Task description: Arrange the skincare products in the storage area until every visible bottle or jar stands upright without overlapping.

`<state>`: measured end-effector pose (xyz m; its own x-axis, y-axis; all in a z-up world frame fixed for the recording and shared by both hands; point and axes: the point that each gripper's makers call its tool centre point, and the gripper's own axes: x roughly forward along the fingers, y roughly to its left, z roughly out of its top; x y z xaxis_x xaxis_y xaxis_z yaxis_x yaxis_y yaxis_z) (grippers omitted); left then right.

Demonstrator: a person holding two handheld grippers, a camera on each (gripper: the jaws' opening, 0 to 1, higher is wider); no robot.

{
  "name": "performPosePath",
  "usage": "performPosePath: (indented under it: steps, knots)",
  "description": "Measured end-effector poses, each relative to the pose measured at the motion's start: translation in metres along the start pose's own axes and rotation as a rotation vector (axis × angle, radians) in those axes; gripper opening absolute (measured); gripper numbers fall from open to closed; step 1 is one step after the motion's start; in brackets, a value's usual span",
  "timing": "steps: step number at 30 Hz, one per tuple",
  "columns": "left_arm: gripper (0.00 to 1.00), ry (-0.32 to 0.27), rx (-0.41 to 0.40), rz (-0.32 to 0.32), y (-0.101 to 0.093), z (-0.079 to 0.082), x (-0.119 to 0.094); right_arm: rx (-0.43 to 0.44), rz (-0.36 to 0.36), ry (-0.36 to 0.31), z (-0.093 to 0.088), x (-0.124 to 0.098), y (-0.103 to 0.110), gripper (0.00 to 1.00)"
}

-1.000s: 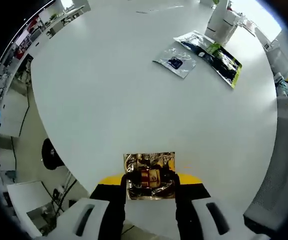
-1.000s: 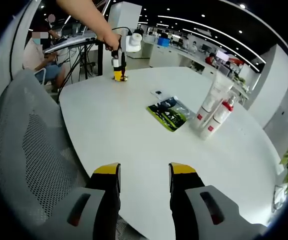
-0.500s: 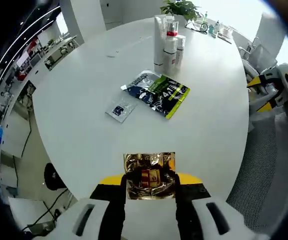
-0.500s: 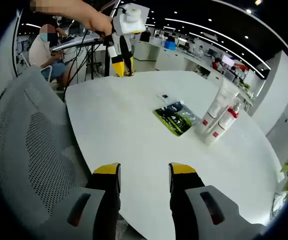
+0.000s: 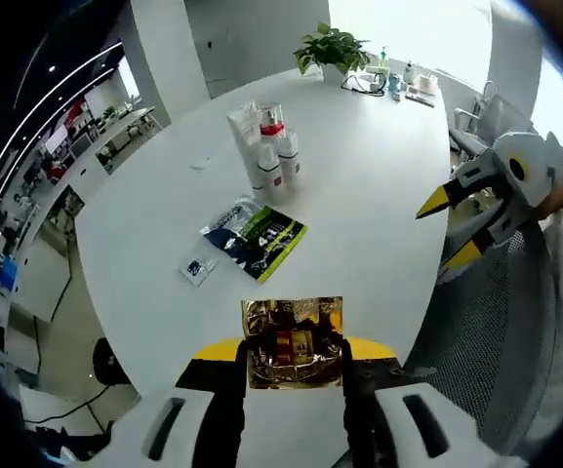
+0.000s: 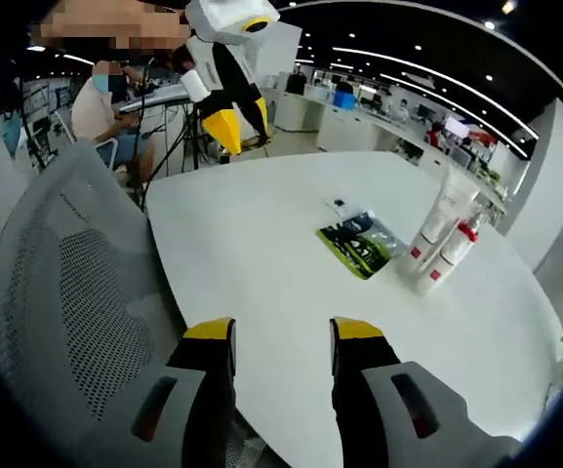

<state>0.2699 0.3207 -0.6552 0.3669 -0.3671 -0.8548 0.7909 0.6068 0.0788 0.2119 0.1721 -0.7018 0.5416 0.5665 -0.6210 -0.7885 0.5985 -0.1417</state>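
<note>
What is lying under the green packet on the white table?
Under the green packet lies a dark blue and silver packet, partly covered, on the white table. Its hidden part cannot be seen.

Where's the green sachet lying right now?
In the left gripper view, the green sachet lies flat mid-table, just this side of the standing bottles, with a small silver packet to its left.

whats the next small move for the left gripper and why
Probably carry the left gripper, shut on the gold jar, forward and set the jar upright on bare table beside the standing white bottles. The jar is off the table; the right gripper is open and empty.
</note>
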Motion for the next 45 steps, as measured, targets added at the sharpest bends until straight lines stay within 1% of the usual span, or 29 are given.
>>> performPosePath:
  steps: [2, 5, 6, 9, 12, 16, 17, 19, 20, 22, 23, 24, 25, 27, 29, 31, 32, 35, 37, 39, 41, 43, 45]
  knots:
    - [0.4, -0.014, 0.005, 0.012, -0.009, 0.003, -0.004, 0.009, 0.011, -0.022, 0.003, -0.002, 0.001, 0.37]
    - [0.4, -0.021, -0.004, 0.02, -0.018, 0.003, -0.006, 0.003, 0.005, -0.04, 0.006, -0.005, 0.0, 0.37]
    - [0.4, -0.026, -0.009, 0.026, -0.022, 0.002, -0.006, 0.0, 0.015, -0.059, 0.009, -0.006, 0.003, 0.37]
    - [0.4, -0.036, -0.019, 0.032, -0.031, 0.001, -0.007, -0.009, 0.036, -0.072, 0.012, -0.006, 0.007, 0.37]
    - [0.4, -0.058, -0.038, 0.035, -0.039, 0.004, -0.009, 0.032, 0.07, -0.103, 0.017, -0.007, 0.01, 0.37]
    - [0.4, -0.091, -0.045, 0.046, -0.046, 0.008, -0.009, 0.126, 0.107, -0.151, 0.025, -0.011, 0.009, 0.37]
    - [0.4, -0.095, -0.045, 0.046, -0.049, 0.008, -0.009, 0.164, 0.125, -0.176, 0.029, -0.013, 0.009, 0.37]
    - [0.4, -0.099, -0.051, 0.052, -0.052, 0.005, -0.008, 0.215, 0.158, -0.216, 0.037, -0.016, 0.01, 0.37]
    - [0.4, -0.101, -0.059, 0.055, -0.054, 0.004, -0.007, 0.232, 0.168, -0.221, 0.038, -0.017, 0.011, 0.37]
    - [0.4, -0.108, -0.067, 0.051, -0.061, 0.002, -0.004, 0.313, 0.229, -0.264, 0.047, -0.023, 0.015, 0.36]
    - [0.4, -0.11, -0.058, 0.046, -0.068, 0.0, -0.002, 0.355, 0.28, -0.285, 0.051, -0.025, 0.019, 0.37]
    - [0.4, -0.114, -0.052, 0.044, -0.072, 0.0, -0.001, 0.393, 0.33, -0.27, 0.051, -0.025, 0.026, 0.37]
    - [0.4, -0.118, -0.054, 0.039, -0.079, -0.001, 0.0, 0.433, 0.36, -0.26, 0.05, -0.025, 0.028, 0.39]
    - [0.4, -0.13, -0.032, 0.025, -0.091, 0.001, 0.004, 0.445, 0.365, -0.266, 0.051, -0.025, 0.027, 0.38]
    - [0.4, -0.131, -0.015, 0.017, -0.099, 0.002, 0.007, 0.48, 0.377, -0.279, 0.053, -0.026, 0.025, 0.36]
    - [0.4, -0.124, 0.03, 0.0, -0.114, 0.004, 0.013, 0.511, 0.384, -0.286, 0.054, -0.027, 0.023, 0.35]
    - [0.4, -0.124, 0.048, -0.004, -0.118, 0.006, 0.015, 0.523, 0.393, -0.284, 0.054, -0.026, 0.023, 0.33]
    - [0.4, -0.137, 0.088, -0.014, -0.131, 0.012, 0.018, 0.558, 0.437, -0.246, 0.05, -0.022, 0.029, 0.28]
    - [0.4, -0.146, 0.115, -0.019, -0.137, 0.017, 0.018, 0.556, 0.449, -0.237, 0.05, -0.02, 0.032, 0.25]
    - [0.4, -0.148, 0.161, -0.024, -0.143, 0.019, 0.019, 0.549, 0.472, -0.225, 0.05, -0.019, 0.037, 0.2]
    - [0.4, -0.139, 0.185, -0.02, -0.145, 0.019, 0.019, 0.541, 0.488, -0.218, 0.051, -0.018, 0.041, 0.17]
    - [0.4, -0.137, 0.204, -0.016, -0.148, 0.02, 0.018, 0.531, 0.489, -0.203, 0.048, -0.016, 0.043, 0.14]
    - [0.4, -0.146, 0.218, -0.018, -0.152, 0.023, 0.016, 0.516, 0.499, -0.201, 0.046, -0.016, 0.044, 0.08]
